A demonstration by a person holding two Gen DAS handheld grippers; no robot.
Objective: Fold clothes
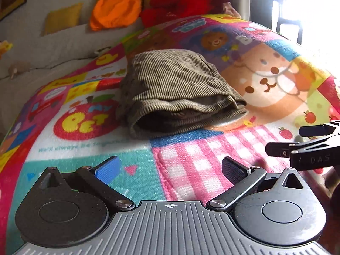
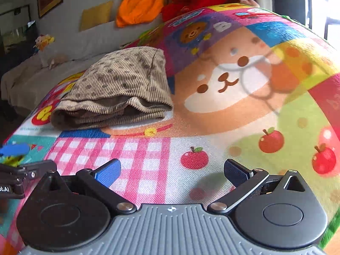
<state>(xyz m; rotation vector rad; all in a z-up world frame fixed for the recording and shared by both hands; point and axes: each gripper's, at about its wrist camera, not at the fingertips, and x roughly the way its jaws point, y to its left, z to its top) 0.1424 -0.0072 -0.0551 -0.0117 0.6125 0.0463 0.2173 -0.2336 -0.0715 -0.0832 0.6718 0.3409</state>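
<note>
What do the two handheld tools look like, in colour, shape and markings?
Both tools match. The left tool has a grey ribbed body with a small crosshair mark, two round black discs with triangular cut-outs, and black link arms with silver pivots. One finger pad is bright blue, the other dark navy and ribbed. The right tool is the same; seen from the side, it carries pale lettering.

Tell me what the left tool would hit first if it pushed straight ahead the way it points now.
Probably the patterned blanket: the open left tool angles down at the pink checked patch just in front of it. The folded corduroy garment lies farther on and looks clear of that line, though depth is hard to judge.
</note>
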